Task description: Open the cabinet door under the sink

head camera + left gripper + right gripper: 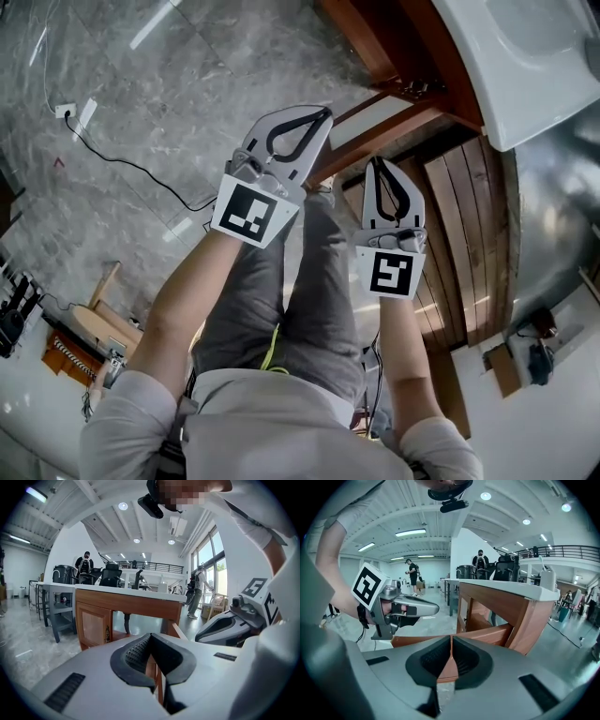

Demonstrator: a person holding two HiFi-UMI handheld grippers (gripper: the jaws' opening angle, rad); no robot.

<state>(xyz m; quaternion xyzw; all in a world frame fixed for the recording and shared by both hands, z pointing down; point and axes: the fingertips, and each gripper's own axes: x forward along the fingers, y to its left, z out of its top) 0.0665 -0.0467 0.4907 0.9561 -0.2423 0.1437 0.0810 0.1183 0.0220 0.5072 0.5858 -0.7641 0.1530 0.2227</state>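
Both bare forearms reached forward side by side over the person's grey trousers [309,300], wrists straight, each hand wrapped round its tool with the marker cube facing up. The left claw [324,112] was held further out than the right claw [379,165], and both tilted slightly downward toward the wooden cabinet [375,47]. The left claw's tips were pressed together with nothing between them. The right claw's tips also met and were empty. The wood seen through the gap lower down lay behind them.

The cabinet door [492,637] stood swung out from the cabinet's front corner, below and just ahead of the two claws and touched by neither.

From the head view alone came the white sink [525,84] at the upper right, the grey stone floor [169,103] and a black cable [131,167] trailing across it. The left gripper view showed what the head view did not: a second door [93,625], closed, with a dark handle on its edge, and the hollow of the cabinet beside it. It also showed people standing far back in the hall. The right gripper view showed the cabinet from its other side, with the pale bench top [511,588] over it and the left tool hanging apart from the open door.
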